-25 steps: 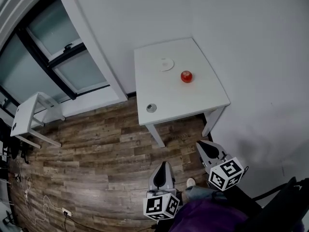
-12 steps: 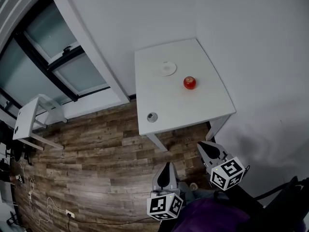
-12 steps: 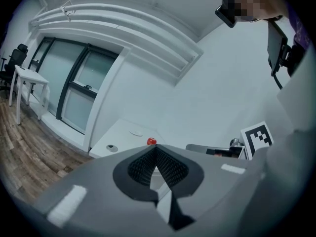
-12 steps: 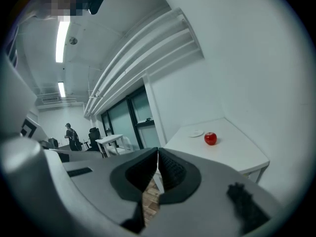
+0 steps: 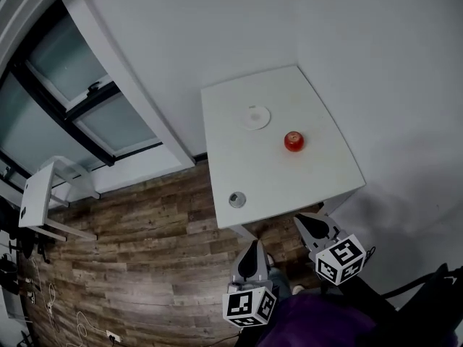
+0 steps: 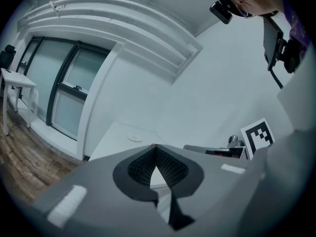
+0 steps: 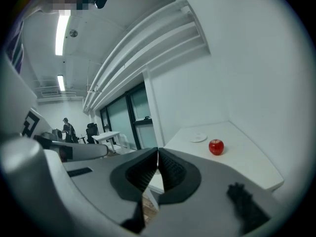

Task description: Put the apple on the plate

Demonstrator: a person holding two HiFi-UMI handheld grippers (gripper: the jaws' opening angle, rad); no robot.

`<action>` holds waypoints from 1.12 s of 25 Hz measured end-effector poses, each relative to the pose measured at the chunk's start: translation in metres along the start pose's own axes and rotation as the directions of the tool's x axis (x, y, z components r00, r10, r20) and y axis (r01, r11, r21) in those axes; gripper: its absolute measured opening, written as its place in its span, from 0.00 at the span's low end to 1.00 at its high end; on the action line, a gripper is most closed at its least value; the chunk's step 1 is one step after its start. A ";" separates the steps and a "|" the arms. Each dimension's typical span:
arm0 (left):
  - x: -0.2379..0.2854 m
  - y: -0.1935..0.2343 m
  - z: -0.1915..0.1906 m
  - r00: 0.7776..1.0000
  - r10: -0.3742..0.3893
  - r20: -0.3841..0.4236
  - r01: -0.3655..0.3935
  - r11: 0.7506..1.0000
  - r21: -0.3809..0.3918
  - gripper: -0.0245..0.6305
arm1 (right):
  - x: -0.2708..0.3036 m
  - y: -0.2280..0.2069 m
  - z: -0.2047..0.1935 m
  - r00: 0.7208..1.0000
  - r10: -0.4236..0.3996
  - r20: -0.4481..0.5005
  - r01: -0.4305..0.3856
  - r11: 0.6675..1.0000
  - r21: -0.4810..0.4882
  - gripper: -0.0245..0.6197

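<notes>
1. The apple [image 5: 294,141] sits on the white bench [image 5: 239,165], towards its right side and well away from both grippers.
2. The plate [image 5: 255,117] is a small white disc lying further back on the bench, near the apple but not touching it (the apple is not on it).
3. A small round grey thing [image 5: 236,199] lies near the bench's front left corner; what it is cannot be made out.
4. The left gripper [image 5: 252,243] is over the wood floor [image 5: 145,266] just short of the bench's near edge. Its fingers [image 6: 140,164] are clenched tip to tip with nothing between them.
5. The right gripper [image 5: 304,219] is beside it, at the bench's front right corner. Its fingers [image 7: 173,169] are pressed together and hold nothing.
6. In the right gripper view the apple appears beyond the fingertips, red and upright, with the plate behind it.
7. A small white table [image 5: 40,194] stands by the window [image 5: 72,107], well apart from the bench.
</notes>
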State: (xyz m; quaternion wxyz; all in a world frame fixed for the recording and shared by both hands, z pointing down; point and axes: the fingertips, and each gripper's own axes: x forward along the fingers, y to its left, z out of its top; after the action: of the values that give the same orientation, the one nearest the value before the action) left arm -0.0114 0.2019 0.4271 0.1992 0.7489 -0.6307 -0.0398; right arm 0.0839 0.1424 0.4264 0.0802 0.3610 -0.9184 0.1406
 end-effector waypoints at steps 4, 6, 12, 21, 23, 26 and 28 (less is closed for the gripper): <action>0.028 0.027 0.018 0.999 -0.032 -0.004 0.032 0.999 0.014 0.04 | 0.036 -0.007 0.016 0.999 -0.036 0.025 0.036 0.999 0.004 0.06; 0.042 0.039 0.028 0.999 -0.044 -0.003 0.044 0.999 0.019 0.04 | 0.051 -0.013 0.024 0.998 -0.053 0.039 0.053 0.999 0.007 0.06; 0.075 0.067 0.043 0.996 -0.089 -0.024 0.090 0.996 0.024 0.04 | 0.084 -0.030 0.036 0.991 -0.125 0.047 0.124 0.992 0.019 0.06; 0.108 0.084 0.039 0.993 -0.107 -0.058 0.107 0.994 -0.001 0.04 | 0.106 -0.054 0.031 0.985 -0.174 0.017 0.173 0.985 0.024 0.06; 0.112 0.084 0.044 0.993 -0.106 -0.053 0.106 0.994 -0.007 0.04 | 0.111 -0.058 0.033 0.985 -0.174 0.009 0.174 0.984 0.021 0.06; 0.121 0.084 0.047 0.995 -0.093 -0.046 0.093 0.996 -0.006 0.04 | 0.119 -0.069 0.031 0.986 -0.165 -0.007 0.165 0.986 0.029 0.06; 0.130 0.087 0.045 0.996 -0.078 -0.053 0.078 0.997 -0.015 0.04 | 0.126 -0.076 0.032 0.987 -0.157 -0.016 0.158 0.987 0.029 0.06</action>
State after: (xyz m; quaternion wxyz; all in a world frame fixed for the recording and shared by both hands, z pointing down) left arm -0.0802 0.0551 0.4406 0.2192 0.7725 -0.5951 -0.0316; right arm 0.0435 -0.0015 0.4427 0.0918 0.4326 -0.8842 0.1501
